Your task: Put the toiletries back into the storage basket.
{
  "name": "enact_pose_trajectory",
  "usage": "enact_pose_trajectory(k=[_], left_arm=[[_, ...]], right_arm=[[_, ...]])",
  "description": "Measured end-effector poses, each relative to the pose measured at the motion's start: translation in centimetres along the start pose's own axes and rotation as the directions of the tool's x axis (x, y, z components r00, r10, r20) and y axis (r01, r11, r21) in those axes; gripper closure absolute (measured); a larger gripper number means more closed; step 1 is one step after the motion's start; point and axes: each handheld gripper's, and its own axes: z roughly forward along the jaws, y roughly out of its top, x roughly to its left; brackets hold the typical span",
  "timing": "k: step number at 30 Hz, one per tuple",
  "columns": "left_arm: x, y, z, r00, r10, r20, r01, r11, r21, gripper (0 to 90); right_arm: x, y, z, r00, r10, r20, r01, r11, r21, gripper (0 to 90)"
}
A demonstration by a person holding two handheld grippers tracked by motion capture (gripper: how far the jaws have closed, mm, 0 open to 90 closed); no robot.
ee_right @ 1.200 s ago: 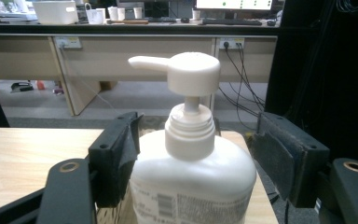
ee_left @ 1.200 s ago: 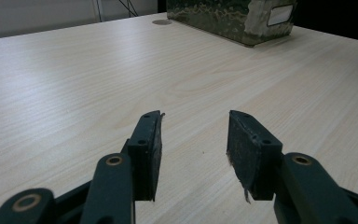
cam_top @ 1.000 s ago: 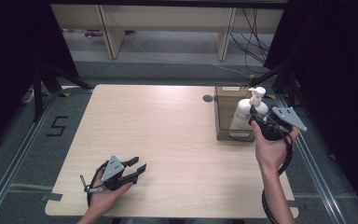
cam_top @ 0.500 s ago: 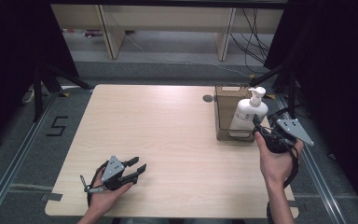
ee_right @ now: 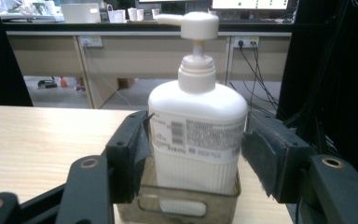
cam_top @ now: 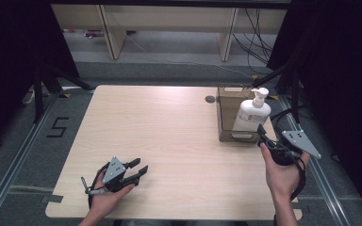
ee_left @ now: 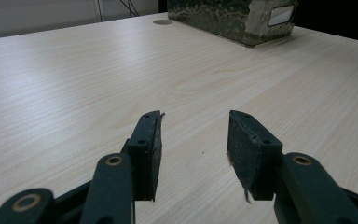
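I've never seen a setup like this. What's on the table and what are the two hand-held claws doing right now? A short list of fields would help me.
surface: pale wooden table
container: brown open-topped box near the table's right edge
contents: white plastic pump bottle, upright in the box
right gripper: open, jaws either side of the bottle, a gap showing at the right jaw
left gripper: open, nothing between its jaws, low over bare table near the front left
holders: a person's hands
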Motion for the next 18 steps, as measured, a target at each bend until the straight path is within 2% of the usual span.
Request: enact_pose_trajectory(k=[1, 2, 3, 4, 5, 8, 9, 12, 13, 16, 17, 18], left_arm=[[0.0, 0.0, 0.0, 1.0000, -0.001, 0.002, 0.001, 1.0000, -0.003, 54.6], [0.0, 0.0, 0.0, 1.0000, -0.001, 0.002, 0.001, 1.0000, -0.003, 54.6], [0.0, 0.0, 0.0, 1.0000, -0.002, 0.002, 0.002, 1.0000, -0.003, 54.6], [0.0, 0.0, 0.0, 1.0000, -0.002, 0.001, 0.002, 1.0000, -0.002, 54.6], [0.0, 0.0, 0.0, 1.0000, -0.002, 0.002, 0.002, 1.0000, -0.002, 54.6], [0.0, 0.0, 0.0, 1.0000, -0.002, 0.000, 0.002, 1.0000, -0.003, 54.6], [0.0, 0.0, 0.0, 1.0000, -0.002, 0.000, 0.002, 1.0000, -0.003, 54.6], [-0.1, 0.0, 0.0, 1.0000, -0.002, -0.001, 0.002, 1.0000, -0.004, 54.5], [-0.1, 0.0, 0.0, 1.0000, -0.002, -0.001, 0.002, 1.0000, -0.004, 54.5], [-0.1, 0.0, 0.0, 1.0000, 0.000, -0.002, 0.000, 1.0000, -0.003, 54.5], [-0.1, 0.0, 0.0, 1.0000, 0.000, -0.002, 0.000, 1.0000, -0.003, 54.5], [-0.1, 0.0, 0.0, 1.0000, 0.000, -0.002, 0.000, 1.0000, -0.003, 54.5]], right_arm=[[0.2, -0.2, -0.2, 0.9998, 0.020, 0.002, -0.020, 1.000, 0.013, 41.7], [0.0, -0.4, -0.3, 0.9999, -0.010, 0.006, 0.010, 1.000, 0.006, 41.6], [0.2, -0.6, -0.5, 0.9999, 0.008, 0.007, -0.008, 1.000, 0.017, 41.6], [0.1, -0.8, -0.6, 0.9999, -0.015, 0.005, 0.015, 1.000, 0.017, 41.6], [0.0, -1.0, -0.7, 0.9998, -0.018, 0.006, 0.018, 1.000, 0.016, 41.6], [0.1, -1.7, -1.2, 1.0000, -0.004, 0.004, 0.004, 0.999, 0.036, 41.6], [-0.1, -2.0, -1.4, 0.9997, -0.023, 0.002, 0.023, 0.999, 0.036, 41.6], [-0.4, -2.7, -1.7, 0.9994, -0.036, 0.001, 0.036, 0.998, 0.046, 41.9], [-0.4, -3.0, -1.8, 0.9997, -0.025, 0.001, 0.025, 0.999, 0.036, 41.8], [-0.7, -3.8, -2.2, 0.9998, -0.018, 0.011, 0.018, 0.998, 0.059, 41.6], [-0.9, -4.1, -2.2, 0.9997, -0.023, 0.008, 0.023, 0.999, 0.045, 41.4], [-1.0, -4.3, -2.4, 0.9998, -0.016, 0.015, 0.015, 0.997, 0.076, 41.2]])
